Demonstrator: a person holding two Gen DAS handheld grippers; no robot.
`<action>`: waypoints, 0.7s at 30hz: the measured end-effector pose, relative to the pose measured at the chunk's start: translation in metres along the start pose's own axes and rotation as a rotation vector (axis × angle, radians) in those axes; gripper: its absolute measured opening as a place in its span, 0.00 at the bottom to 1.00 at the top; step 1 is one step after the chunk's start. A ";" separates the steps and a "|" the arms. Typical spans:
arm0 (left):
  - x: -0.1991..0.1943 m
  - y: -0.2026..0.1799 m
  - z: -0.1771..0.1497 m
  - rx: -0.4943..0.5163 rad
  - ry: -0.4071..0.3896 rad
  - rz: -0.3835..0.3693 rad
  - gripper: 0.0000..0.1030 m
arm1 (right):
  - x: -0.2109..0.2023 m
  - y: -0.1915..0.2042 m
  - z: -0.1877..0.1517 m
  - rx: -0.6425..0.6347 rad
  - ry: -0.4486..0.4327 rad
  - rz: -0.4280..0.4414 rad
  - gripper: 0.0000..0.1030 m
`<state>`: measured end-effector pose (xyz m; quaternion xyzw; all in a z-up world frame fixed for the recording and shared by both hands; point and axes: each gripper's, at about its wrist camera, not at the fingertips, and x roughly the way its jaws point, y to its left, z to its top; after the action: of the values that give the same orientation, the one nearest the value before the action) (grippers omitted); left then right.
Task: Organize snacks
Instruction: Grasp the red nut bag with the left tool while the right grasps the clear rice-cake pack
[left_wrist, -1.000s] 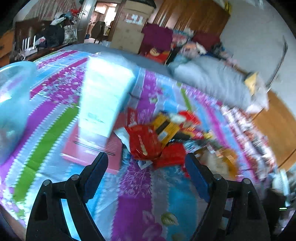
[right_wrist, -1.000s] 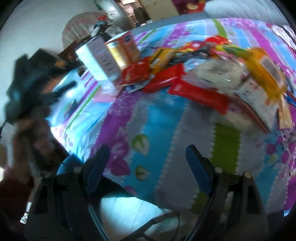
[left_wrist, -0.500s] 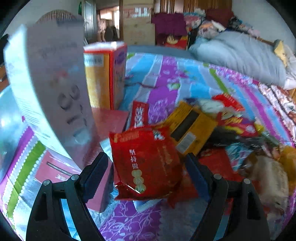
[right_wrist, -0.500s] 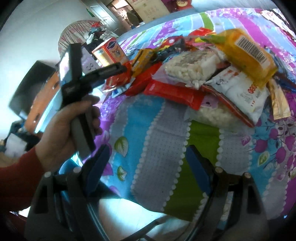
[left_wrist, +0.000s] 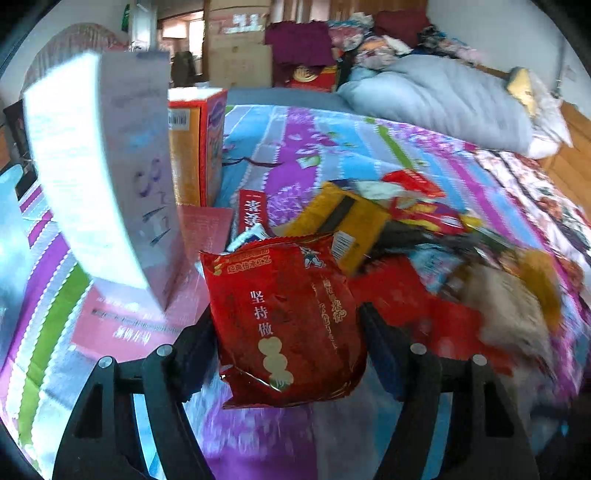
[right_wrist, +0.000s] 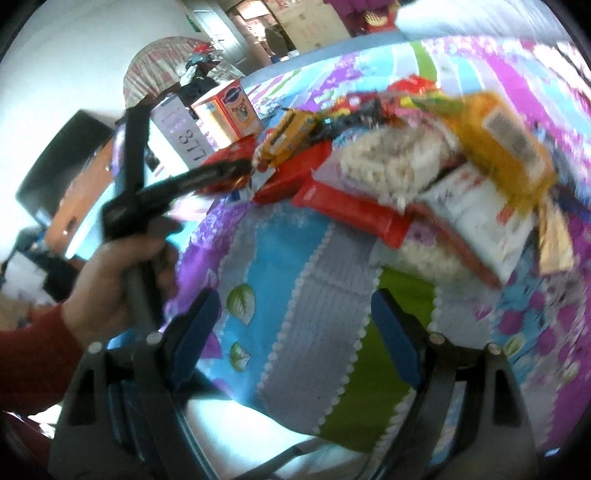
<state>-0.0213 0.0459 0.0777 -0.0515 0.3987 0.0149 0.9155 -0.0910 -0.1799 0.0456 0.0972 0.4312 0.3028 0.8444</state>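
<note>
Picking-up step on the bed (left_wrist: 332, 155): left gripper (left_wrist: 288, 343) closing, fingers (left_wrist: 380, 350) flanking a red snack packet (left_wrist: 284, 317) at 6 o'clock of the pile, next needing firm closure; right gripper (right_wrist: 291, 332) wide, empty.

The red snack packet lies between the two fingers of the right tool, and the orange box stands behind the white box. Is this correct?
One thing is wrong: the red snack packet lies between the fingers of the left tool, whose jaws are closing, as the left wrist view shows. The right tool has only bedcover between its fingers. The orange box does stand behind the white box.
</note>
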 end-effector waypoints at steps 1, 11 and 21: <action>-0.011 -0.001 -0.005 0.013 -0.009 -0.007 0.72 | 0.000 0.000 0.004 -0.022 0.004 -0.003 0.83; -0.058 0.011 -0.016 -0.039 -0.039 -0.076 0.73 | 0.020 -0.009 0.093 -0.312 0.106 -0.067 0.83; -0.055 0.014 -0.020 -0.103 -0.018 -0.110 0.73 | 0.051 -0.032 0.101 -0.061 0.136 -0.258 0.95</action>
<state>-0.0745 0.0582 0.1036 -0.1202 0.3858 -0.0148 0.9146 0.0251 -0.1654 0.0592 -0.0057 0.4868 0.2105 0.8478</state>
